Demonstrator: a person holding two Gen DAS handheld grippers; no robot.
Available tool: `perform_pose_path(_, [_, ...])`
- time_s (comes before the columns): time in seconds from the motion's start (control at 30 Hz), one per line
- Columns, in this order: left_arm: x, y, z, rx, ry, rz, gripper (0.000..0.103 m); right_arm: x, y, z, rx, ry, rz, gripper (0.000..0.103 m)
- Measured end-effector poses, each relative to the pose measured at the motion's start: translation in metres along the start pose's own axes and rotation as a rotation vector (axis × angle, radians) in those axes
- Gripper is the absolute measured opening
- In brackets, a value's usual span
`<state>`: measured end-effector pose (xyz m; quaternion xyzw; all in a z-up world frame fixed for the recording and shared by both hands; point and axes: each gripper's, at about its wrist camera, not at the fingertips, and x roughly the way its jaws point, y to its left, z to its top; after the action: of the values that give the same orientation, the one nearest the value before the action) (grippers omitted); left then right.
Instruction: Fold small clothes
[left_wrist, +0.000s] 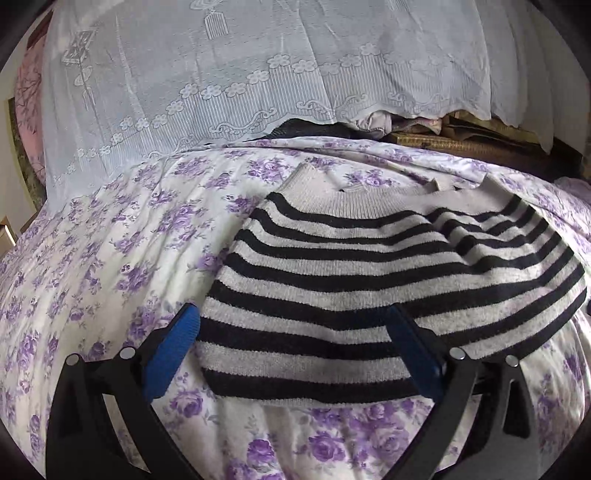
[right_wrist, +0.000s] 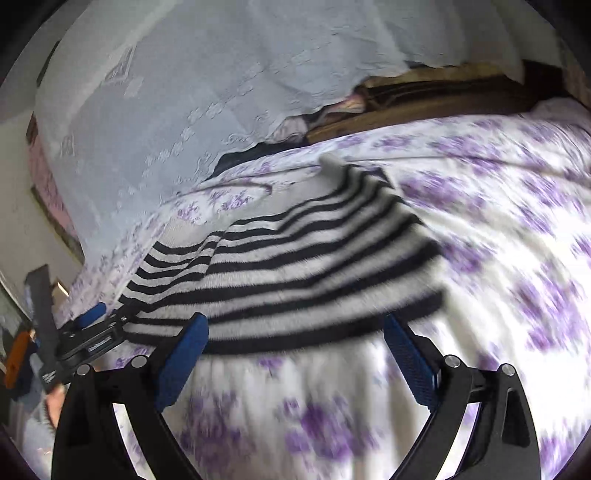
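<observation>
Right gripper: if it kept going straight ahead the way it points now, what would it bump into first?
Probably the near hem of the striped sweater; the right gripper is open, with only floral bedsheet between. Blur makes depth uncertain.

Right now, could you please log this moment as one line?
left gripper: open, straddling striped sweater hem | right gripper: open, near hem | floral bedsheet

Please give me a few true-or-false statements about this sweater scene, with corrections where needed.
1. The striped sweater lies on a floral bedsheet. True.
2. The left gripper is clamped shut on the sweater. False: its jaws are spread wide at the sweater's near hem.
3. The sweater's stripes are red and white. False: black and pale grey.
4. The right gripper is open. True.
5. A white lace cloth hangs behind the bed. True.
</observation>
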<state>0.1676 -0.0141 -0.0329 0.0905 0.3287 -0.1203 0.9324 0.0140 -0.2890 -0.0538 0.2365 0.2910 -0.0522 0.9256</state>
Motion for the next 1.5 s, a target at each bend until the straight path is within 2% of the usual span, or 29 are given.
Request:
perform_pose_path(0.1, [0.006,0.004,0.0,-0.02,0.028,0.001,0.098,-0.018,-0.018,-0.01,0.073,-0.006,0.027,0.096])
perform_pose_path(0.2, [0.011,0.009,-0.002,-0.044,0.055,-0.004,0.098,-0.018,-0.036,-0.017,0.175,0.017,0.046,0.096])
perform_pose_path(0.37, [0.01,0.009,-0.004,-0.05,0.05,-0.004,0.098,-0.013,-0.059,-0.017,0.329,0.014,0.099,0.096])
perform_pose_path(0.43, [0.01,0.007,-0.004,-0.04,0.049,-0.001,0.098,-0.006,-0.062,-0.013,0.368,0.029,0.106,0.094])
perform_pose_path(0.6, [0.01,0.004,-0.005,-0.031,0.053,0.01,0.098,0.031,-0.074,0.007,0.578,0.065,0.12,0.084])
perform_pose_path(0.7, [0.011,0.003,-0.006,-0.027,0.057,0.014,0.098,0.053,-0.073,0.016,0.653,0.04,0.05,0.08])
perform_pose_path(0.83, [0.01,0.003,-0.006,-0.022,0.055,0.01,0.098,0.068,-0.061,0.02,0.638,-0.088,-0.034,0.079])
perform_pose_path(0.9, [0.007,0.003,-0.004,-0.025,0.052,-0.001,0.098,0.072,-0.051,0.019,0.522,-0.15,-0.092,0.077])
perform_pose_path(0.93, [0.004,0.005,-0.002,-0.036,0.05,-0.013,0.098,0.075,-0.047,0.019,0.474,-0.149,-0.128,0.073])
perform_pose_path(1.0, [-0.003,0.006,0.007,-0.066,0.044,-0.032,0.098,0.074,-0.049,0.02,0.485,-0.16,-0.113,0.07])
perform_pose_path(1.03, [-0.006,0.005,0.014,-0.095,0.043,-0.047,0.098,0.074,-0.053,0.019,0.497,-0.167,-0.12,0.062])
perform_pose_path(1.1, [-0.006,-0.001,0.028,-0.128,0.066,-0.072,0.098,0.072,-0.059,0.016,0.521,-0.168,-0.126,0.055])
perform_pose_path(1.2, [0.001,-0.026,0.046,-0.12,0.101,-0.084,0.098,0.072,-0.061,0.016,0.518,-0.164,-0.12,0.055])
perform_pose_path(1.3, [0.014,-0.062,0.054,-0.045,0.103,-0.015,0.098,0.073,-0.062,0.016,0.51,-0.152,-0.111,0.058])
perform_pose_path(1.37, [0.039,-0.083,0.047,0.004,0.145,0.028,0.098,0.076,-0.059,0.019,0.49,-0.143,-0.099,0.065])
perform_pose_path(1.4, [0.053,-0.089,0.039,0.026,0.172,0.048,0.099,0.078,-0.056,0.021,0.469,-0.136,-0.093,0.072])
perform_pose_path(1.43, [0.063,-0.09,0.029,0.019,0.171,0.047,0.099,0.081,-0.052,0.023,0.439,-0.123,-0.092,0.078])
perform_pose_path(1.5, [0.058,-0.082,0.03,-0.027,0.164,0.016,0.099,0.083,-0.047,0.025,0.411,-0.112,-0.107,0.082])
